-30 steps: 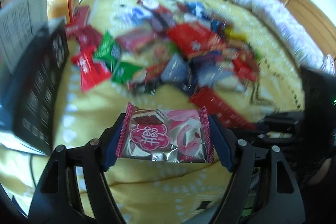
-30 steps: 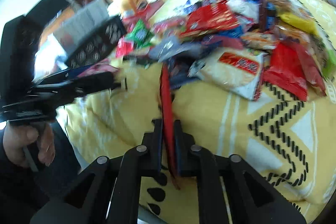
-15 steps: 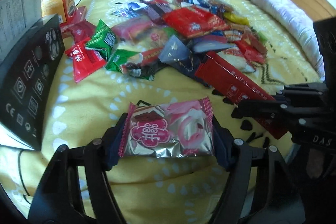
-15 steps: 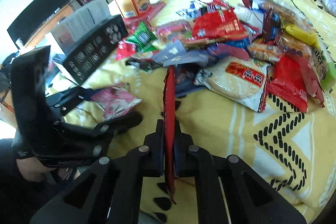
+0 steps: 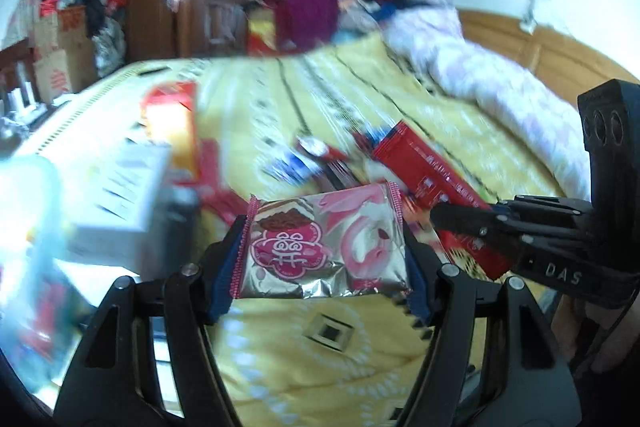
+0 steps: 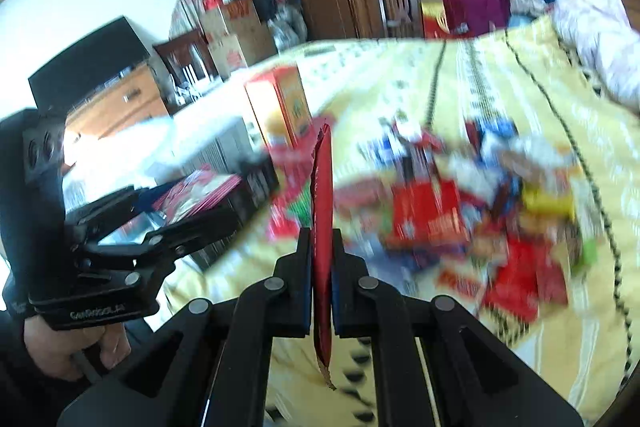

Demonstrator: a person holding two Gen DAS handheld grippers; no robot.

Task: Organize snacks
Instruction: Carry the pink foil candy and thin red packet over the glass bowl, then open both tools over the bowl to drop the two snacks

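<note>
My left gripper (image 5: 320, 251) is shut on a silver and pink snack packet (image 5: 324, 243), held flat above the yellow bedspread (image 5: 320, 359). My right gripper (image 6: 322, 259) is shut on a long flat red snack packet (image 6: 322, 211), held on edge; in the left wrist view this packet (image 5: 432, 179) sticks out to the right of the pink one. The left gripper also shows in the right wrist view (image 6: 188, 223) at the left. A blurred pile of snack packets (image 6: 460, 211) lies on the bed ahead.
An orange box (image 6: 280, 107) stands at the bed's left side, with a black box (image 6: 248, 191) and a white box (image 5: 120, 187) near it. A rolled pale quilt (image 5: 480, 75) lies along the wooden headboard. A wardrobe, a chair and cartons stand behind the bed.
Both grippers have lifted and tilted up with their packets; the view now takes in the room and wardrobe. The snack pile has dropped lower and blurred.
</note>
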